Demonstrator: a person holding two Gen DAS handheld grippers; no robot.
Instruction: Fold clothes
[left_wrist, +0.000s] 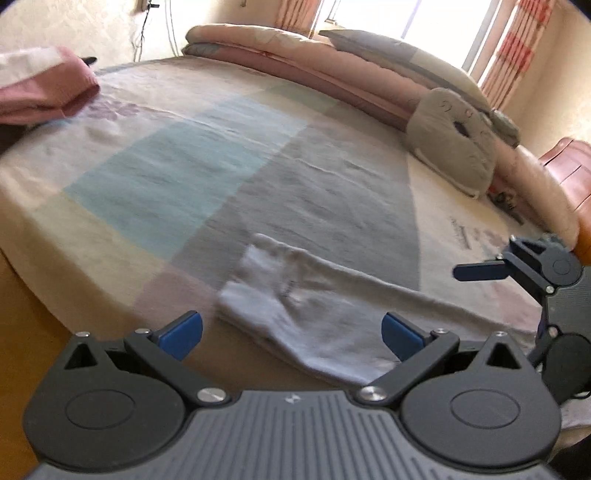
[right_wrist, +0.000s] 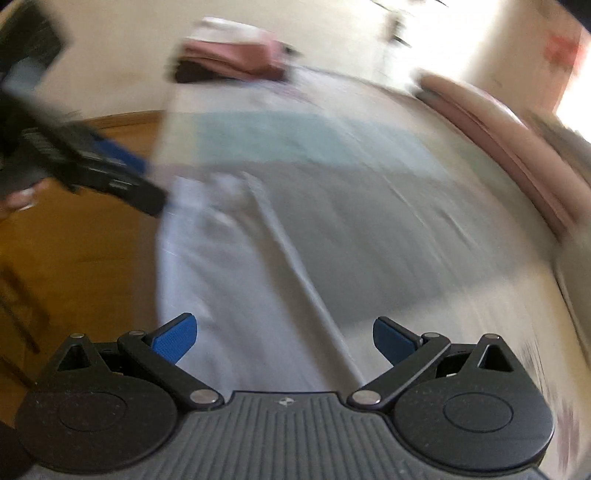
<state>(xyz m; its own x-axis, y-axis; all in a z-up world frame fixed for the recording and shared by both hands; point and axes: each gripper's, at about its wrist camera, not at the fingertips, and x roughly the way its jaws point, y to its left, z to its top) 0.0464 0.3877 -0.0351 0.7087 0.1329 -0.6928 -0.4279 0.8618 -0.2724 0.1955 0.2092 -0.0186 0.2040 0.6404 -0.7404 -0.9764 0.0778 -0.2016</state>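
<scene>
- Left gripper (left_wrist: 291, 334): jaws spread wide, holding nothing.
- Right gripper (right_wrist: 285, 338): jaws spread wide, holding nothing; view blurred.
- White garment (left_wrist: 314, 314): folded long, lying on the patchwork bedsheet (left_wrist: 166, 177) at 12 o'clock of both grippers.
- Pink folded stack (left_wrist: 44, 92): 10 o'clock, far corner.

Soft matt white garment (left_wrist: 295, 317) on woven patchwork bedspread (left_wrist: 177, 177)

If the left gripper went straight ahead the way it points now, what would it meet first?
Most likely the white garment lying on the bed: it fills the gap between the open left gripper jaws. Depth is unclear in this fisheye view, so it might skim just over it.
</scene>
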